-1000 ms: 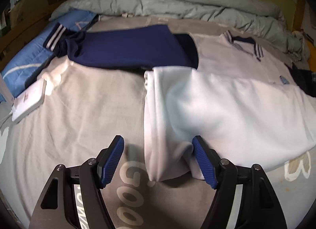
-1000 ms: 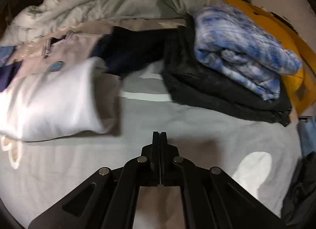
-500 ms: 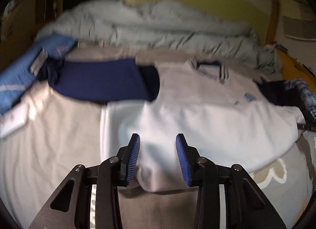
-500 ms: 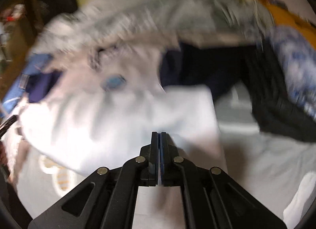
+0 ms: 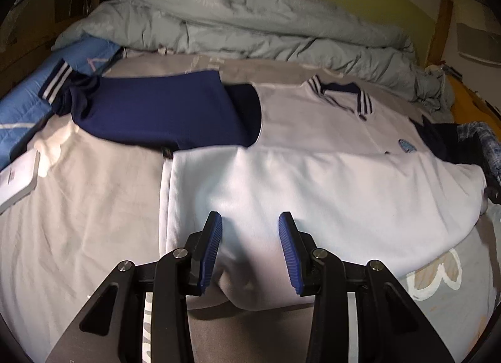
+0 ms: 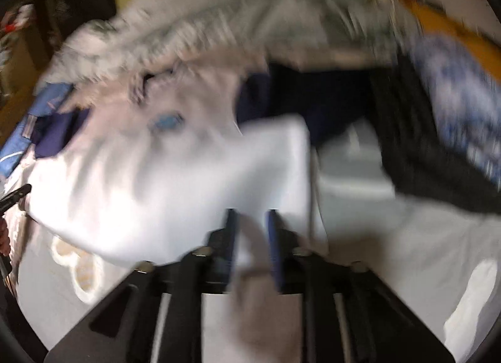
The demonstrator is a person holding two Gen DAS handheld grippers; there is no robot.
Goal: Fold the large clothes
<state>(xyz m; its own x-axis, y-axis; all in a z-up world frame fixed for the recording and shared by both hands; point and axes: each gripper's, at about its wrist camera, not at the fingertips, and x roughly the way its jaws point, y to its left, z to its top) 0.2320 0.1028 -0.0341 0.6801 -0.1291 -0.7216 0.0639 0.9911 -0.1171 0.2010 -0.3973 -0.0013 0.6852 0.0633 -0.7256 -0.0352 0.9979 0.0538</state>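
Sweatshirt [image 5: 328,194], soft white fleece with navy sleeves, lay folded across my bed's [image 5: 78,231] near edge. My left gripper [image 5: 250,247] angled down, parted over its hem; my right gripper [image 6: 252,237] was opening, blurred white cloth between the jaws.

The shirt [image 5: 313,181] lies on the bed [image 5: 78,222], the duvet [image 5: 250,25] behind it.

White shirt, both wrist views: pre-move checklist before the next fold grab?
1. White shirt lies spread on the bed, hem already folded up: ok.
2. Left tool over the folded edge, jaws apart, pads not pressing cloth: ok.
3. Right tool jaws opening, white cloth seen between them; contact: cannot tell, view blurred.
4. Navy sleeve stretched out flat, not yet folded in: not ok.
5. Folded stack clear of the shirt's side: cannot tell.
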